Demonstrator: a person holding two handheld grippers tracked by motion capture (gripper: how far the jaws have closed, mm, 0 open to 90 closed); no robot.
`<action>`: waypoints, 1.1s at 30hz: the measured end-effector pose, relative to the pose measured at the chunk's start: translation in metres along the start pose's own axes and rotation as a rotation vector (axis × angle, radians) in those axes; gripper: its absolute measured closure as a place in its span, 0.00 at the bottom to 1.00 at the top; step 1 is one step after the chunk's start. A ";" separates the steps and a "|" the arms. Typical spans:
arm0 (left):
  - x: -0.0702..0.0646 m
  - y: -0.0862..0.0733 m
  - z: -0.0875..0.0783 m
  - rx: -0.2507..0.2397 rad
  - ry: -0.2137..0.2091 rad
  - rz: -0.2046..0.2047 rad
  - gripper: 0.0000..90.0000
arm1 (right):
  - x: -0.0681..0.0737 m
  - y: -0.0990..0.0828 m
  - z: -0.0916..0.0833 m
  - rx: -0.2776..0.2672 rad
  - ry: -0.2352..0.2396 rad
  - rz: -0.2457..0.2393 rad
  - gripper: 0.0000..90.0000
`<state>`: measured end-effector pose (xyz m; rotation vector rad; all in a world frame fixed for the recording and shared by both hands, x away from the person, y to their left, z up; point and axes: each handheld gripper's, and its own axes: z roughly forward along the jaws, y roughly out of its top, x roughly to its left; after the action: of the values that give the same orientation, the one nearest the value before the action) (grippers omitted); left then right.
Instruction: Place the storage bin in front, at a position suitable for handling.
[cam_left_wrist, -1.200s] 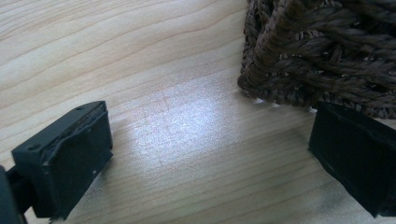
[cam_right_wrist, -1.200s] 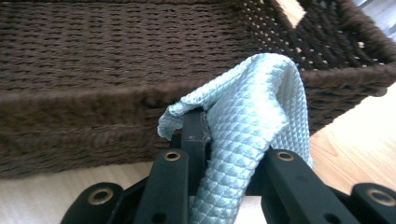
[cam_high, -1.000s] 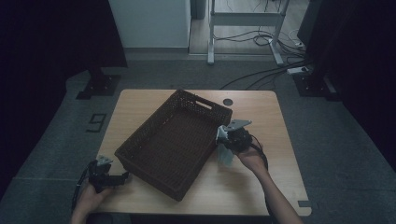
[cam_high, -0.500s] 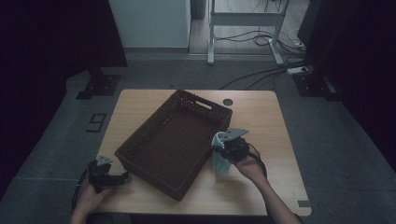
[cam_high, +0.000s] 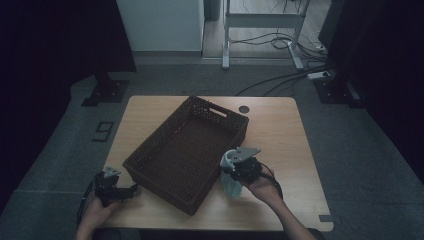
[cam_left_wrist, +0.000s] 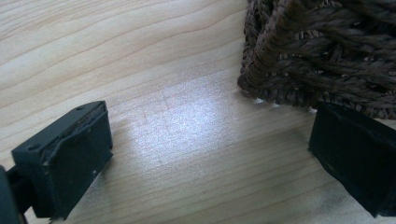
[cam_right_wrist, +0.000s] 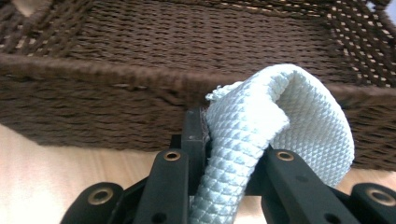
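A dark brown woven basket (cam_high: 165, 165) lies slantwise on the wooden table (cam_high: 280, 125). My right gripper (cam_high: 235, 172) hangs just off the basket's right long wall, shut on a pale blue waffle-weave cloth (cam_high: 231, 186) that droops toward the tabletop. In the right gripper view the cloth (cam_right_wrist: 261, 140) folds over the pinched jaws, with the basket wall (cam_right_wrist: 93, 107) right behind. My left gripper (cam_high: 131, 189) rests low at the basket's near left corner, open. Its jaws in the left gripper view straddle bare wood, the basket corner (cam_left_wrist: 317, 60) just beyond them.
A small round dark hole (cam_high: 243, 109) sits near the table's far edge. Dark curtains flank the table, and a metal stand (cam_high: 260, 35) and cables lie on the floor behind. Bare tabletop (cam_high: 295, 150) spreads right of the basket.
My right gripper has carried the cloth toward the near edge of the table along the basket's right wall. The left gripper has stayed put.
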<state>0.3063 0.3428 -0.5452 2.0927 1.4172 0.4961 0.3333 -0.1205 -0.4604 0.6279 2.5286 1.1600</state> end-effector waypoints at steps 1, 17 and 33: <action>0.000 0.000 0.000 0.000 0.000 0.000 0.00 | 0.002 0.000 0.000 0.000 0.003 -0.004 0.85; 0.000 0.000 0.000 0.001 0.001 -0.002 0.00 | 0.038 0.002 0.002 0.002 0.075 -0.061 0.85; -0.001 0.000 0.000 0.001 0.002 -0.003 0.00 | 0.080 0.008 0.005 0.006 0.168 -0.138 0.85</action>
<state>0.3060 0.3423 -0.5452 2.0905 1.4224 0.4970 0.2685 -0.0731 -0.4641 0.3643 2.6668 1.2016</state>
